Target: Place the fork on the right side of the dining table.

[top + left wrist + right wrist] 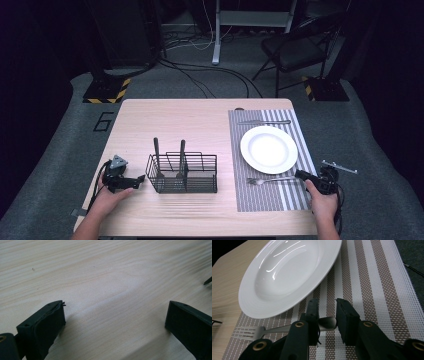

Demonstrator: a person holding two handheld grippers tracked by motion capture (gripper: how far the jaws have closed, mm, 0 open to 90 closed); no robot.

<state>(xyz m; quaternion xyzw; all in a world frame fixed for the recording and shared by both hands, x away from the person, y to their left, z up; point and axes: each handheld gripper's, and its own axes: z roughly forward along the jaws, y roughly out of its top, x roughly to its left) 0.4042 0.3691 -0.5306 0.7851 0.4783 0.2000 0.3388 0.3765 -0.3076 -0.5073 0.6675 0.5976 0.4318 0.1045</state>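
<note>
A silver fork [270, 180] lies flat on the striped placemat [260, 200], just in front of the white plate [268, 149]. My right gripper [300, 174] rests low at the fork's handle end. In the right gripper view, the fork [262, 331] runs under the left jaw and its handle tip ends in the narrow gap of my right gripper [327, 310]; the pads do not pinch it. The plate [287, 275] sits just beyond. My left gripper [140, 181] rests on the bare wood left of the wire caddy [182, 172], and my left gripper [115, 315] stands wide open with nothing between its jaws.
Two dark utensil handles [155, 150] stand upright in the caddy. A knife [263, 122] lies across the far end of the placemat [374, 290]. Bare tabletop [165, 120] stretches behind the caddy. The table's right edge is close to my right hand.
</note>
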